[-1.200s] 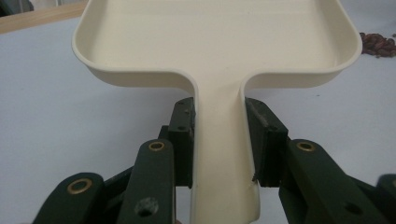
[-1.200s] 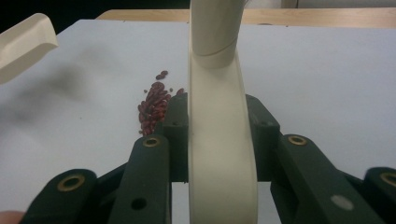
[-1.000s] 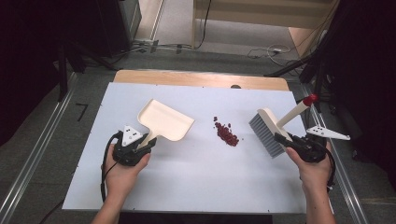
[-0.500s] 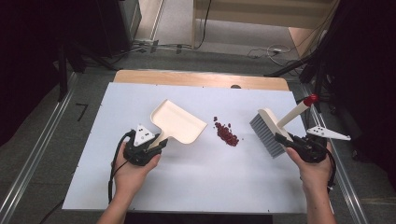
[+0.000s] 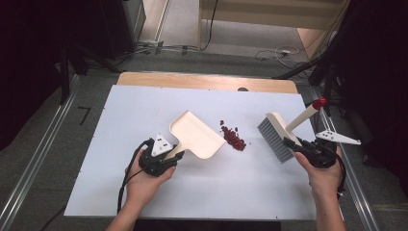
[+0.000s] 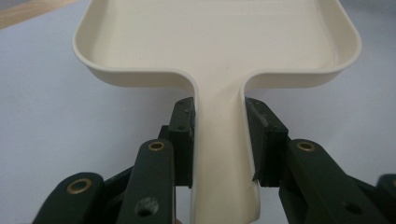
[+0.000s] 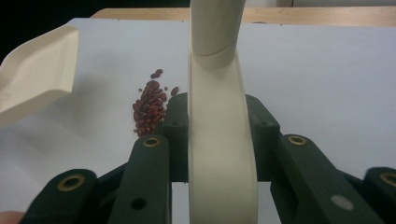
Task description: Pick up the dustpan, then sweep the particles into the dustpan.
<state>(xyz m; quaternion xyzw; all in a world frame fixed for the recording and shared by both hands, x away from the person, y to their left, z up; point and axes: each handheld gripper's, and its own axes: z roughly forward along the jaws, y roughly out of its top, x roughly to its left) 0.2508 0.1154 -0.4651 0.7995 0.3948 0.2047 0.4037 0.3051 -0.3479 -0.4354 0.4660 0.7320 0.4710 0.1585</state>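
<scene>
A cream dustpan (image 5: 197,134) lies on the white table sheet (image 5: 120,120), its open edge toward a small heap of red beans (image 5: 233,137). My left gripper (image 5: 166,156) is shut on the dustpan's handle (image 6: 219,154), a pad pressing on each side. To the right of the beans, a hand brush (image 5: 276,137) with grey bristles and a red-tipped handle is held off the table. My right gripper (image 5: 296,144) is shut on the brush handle (image 7: 219,140). In the right gripper view the beans (image 7: 149,109) lie left of the handle, with the dustpan (image 7: 37,77) beyond them.
A wooden table edge (image 5: 207,82) runs along the back of the white sheet. Metal rails (image 5: 43,154) flank the table on both sides. Cables lie on the floor (image 5: 274,53) behind it.
My left hand has carried the dustpan rightward, bringing its open edge close to the beans. The right hand and brush have stayed in place.
</scene>
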